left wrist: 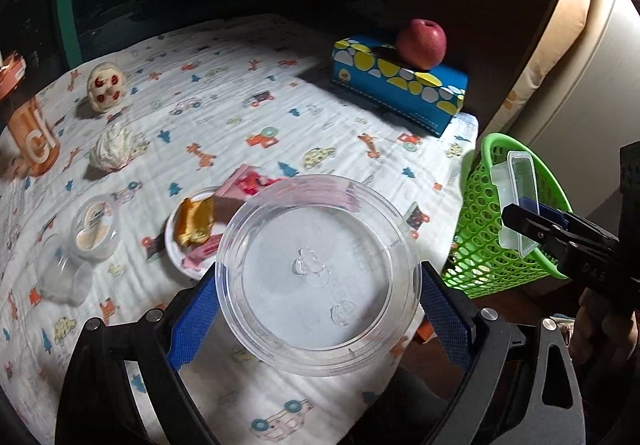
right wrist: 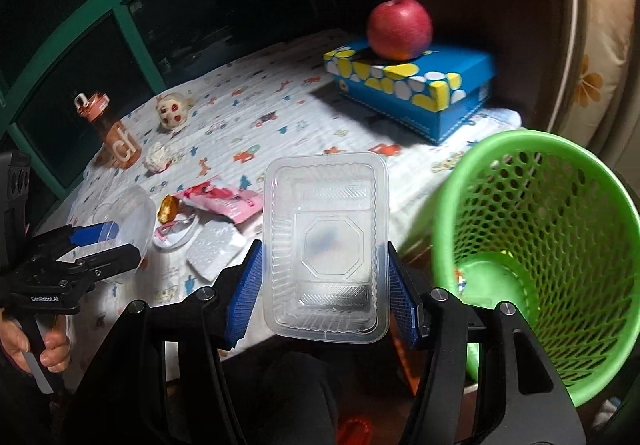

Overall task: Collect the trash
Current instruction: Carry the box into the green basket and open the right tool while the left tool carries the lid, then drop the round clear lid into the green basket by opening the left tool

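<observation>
My left gripper (left wrist: 318, 309) is shut on a clear round plastic bowl (left wrist: 318, 277), held above the table's front edge. My right gripper (right wrist: 326, 285) is shut on a clear rectangular plastic tray (right wrist: 326, 245), held just left of the green mesh bin (right wrist: 536, 245). The left wrist view shows the tray (left wrist: 518, 205) at the bin's (left wrist: 480, 229) rim. On the tablecloth lie a pink wrapper (right wrist: 224, 201), a gold wrapper (left wrist: 196, 221) on a small white plate (left wrist: 176, 249), a crumpled tissue (left wrist: 114, 147) and a small clear cup (left wrist: 96, 231).
A blue tissue box (right wrist: 416, 85) with a red apple (right wrist: 400, 29) on top stands at the back right. An orange bottle (right wrist: 116, 133) and a small toy figure (right wrist: 172, 111) stand at the far left. A white blister piece (right wrist: 214, 249) lies near the front edge.
</observation>
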Available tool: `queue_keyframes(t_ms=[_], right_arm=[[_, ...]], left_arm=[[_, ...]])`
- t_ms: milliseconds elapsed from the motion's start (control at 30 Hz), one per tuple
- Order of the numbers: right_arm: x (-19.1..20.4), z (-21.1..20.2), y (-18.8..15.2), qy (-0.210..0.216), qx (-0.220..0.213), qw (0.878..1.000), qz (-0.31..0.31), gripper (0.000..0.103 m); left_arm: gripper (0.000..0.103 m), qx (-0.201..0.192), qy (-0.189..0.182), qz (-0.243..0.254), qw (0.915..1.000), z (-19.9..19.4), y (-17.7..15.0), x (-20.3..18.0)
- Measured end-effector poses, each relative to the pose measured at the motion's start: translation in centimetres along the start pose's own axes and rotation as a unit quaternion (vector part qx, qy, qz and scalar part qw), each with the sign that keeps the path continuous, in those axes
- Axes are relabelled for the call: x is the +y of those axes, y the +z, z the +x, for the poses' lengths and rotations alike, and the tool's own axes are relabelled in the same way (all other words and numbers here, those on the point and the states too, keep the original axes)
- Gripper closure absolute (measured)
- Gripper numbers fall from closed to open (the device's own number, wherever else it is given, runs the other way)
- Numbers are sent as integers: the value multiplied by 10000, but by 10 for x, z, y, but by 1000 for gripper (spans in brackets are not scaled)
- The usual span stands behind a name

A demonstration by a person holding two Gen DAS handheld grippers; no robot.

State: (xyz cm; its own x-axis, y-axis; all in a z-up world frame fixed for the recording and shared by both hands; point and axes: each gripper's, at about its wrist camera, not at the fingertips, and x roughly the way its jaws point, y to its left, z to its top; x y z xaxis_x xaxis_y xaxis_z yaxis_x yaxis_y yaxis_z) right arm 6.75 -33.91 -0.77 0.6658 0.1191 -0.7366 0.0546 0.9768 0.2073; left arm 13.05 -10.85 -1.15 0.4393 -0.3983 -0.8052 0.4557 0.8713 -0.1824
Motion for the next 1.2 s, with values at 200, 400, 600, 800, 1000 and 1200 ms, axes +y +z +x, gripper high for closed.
queue_keyframes(t_ms=[200, 400, 600, 800, 1000, 1200], right_arm=[[-56, -18, 0, -420, -165, 9982, 405, 45], [-101, -25, -7, -763, -188, 9941, 754, 45], [-133, -27, -18, -982, -82, 9897, 1036, 45], [-155, -31, -29, -1079, -56, 9861, 1260, 43], [-165, -45, -37, -1141, -153, 9834, 1400, 37], [-172, -64, -49, -1245, -263, 9810, 1467, 30]], left_arm=[[13, -46, -301, 376, 9988, 10, 24, -46], [13, -45, -528, 666, 9964, 20, 44, -87], [13, -75, -723, 989, 9924, 31, 65, -130], [13, -40, -914, 1280, 9875, 44, 77, -170], [13, 87, -1097, 1496, 9826, 61, 81, -205], [13, 275, -1204, 1619, 9791, 83, 81, -231]])
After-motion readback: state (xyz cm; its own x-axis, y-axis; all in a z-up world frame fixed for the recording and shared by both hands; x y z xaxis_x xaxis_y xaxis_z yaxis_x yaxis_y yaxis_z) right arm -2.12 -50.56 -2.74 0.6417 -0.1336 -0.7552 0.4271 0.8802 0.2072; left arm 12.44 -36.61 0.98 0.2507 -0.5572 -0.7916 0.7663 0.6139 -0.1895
